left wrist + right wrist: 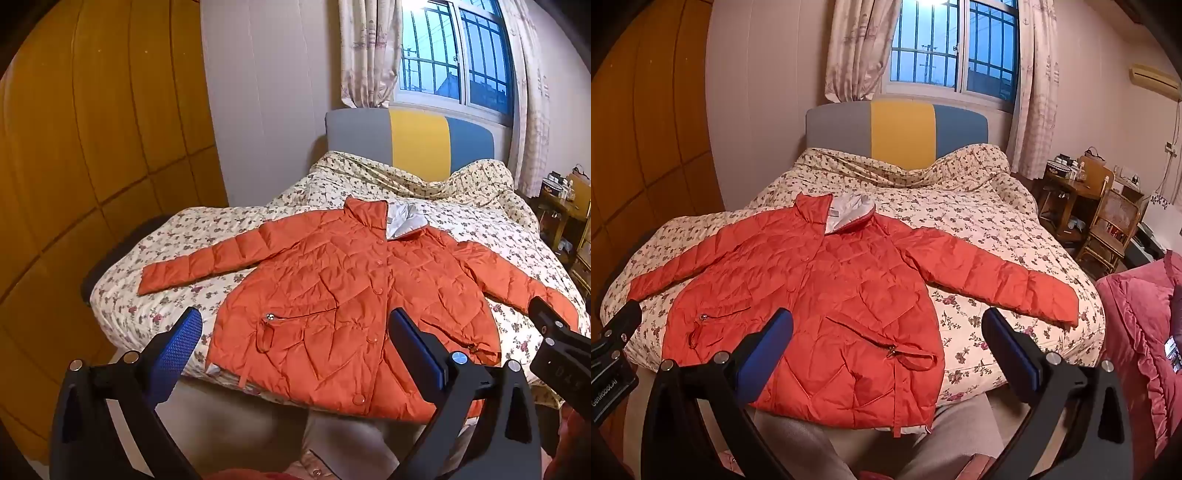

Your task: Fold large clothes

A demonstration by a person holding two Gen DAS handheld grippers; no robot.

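Note:
An orange quilted jacket (332, 288) lies flat and face up on the bed, buttoned, collar toward the headboard, both sleeves spread out to the sides. It also shows in the right wrist view (827, 295). Its hem hangs slightly over the bed's near edge. My left gripper (295, 343) is open and empty, held above the jacket's hem. My right gripper (886, 343) is open and empty, above the jacket's right pocket and the bed's near edge. The right gripper's body shows at the right edge of the left wrist view (557, 347).
The bed has a floral quilt (979, 221) and a grey, yellow and blue headboard (897, 129). A wooden wardrobe (92, 147) stands on the left. A desk and chair (1108, 221) stand on the right, with a pink cover (1137, 332) nearer.

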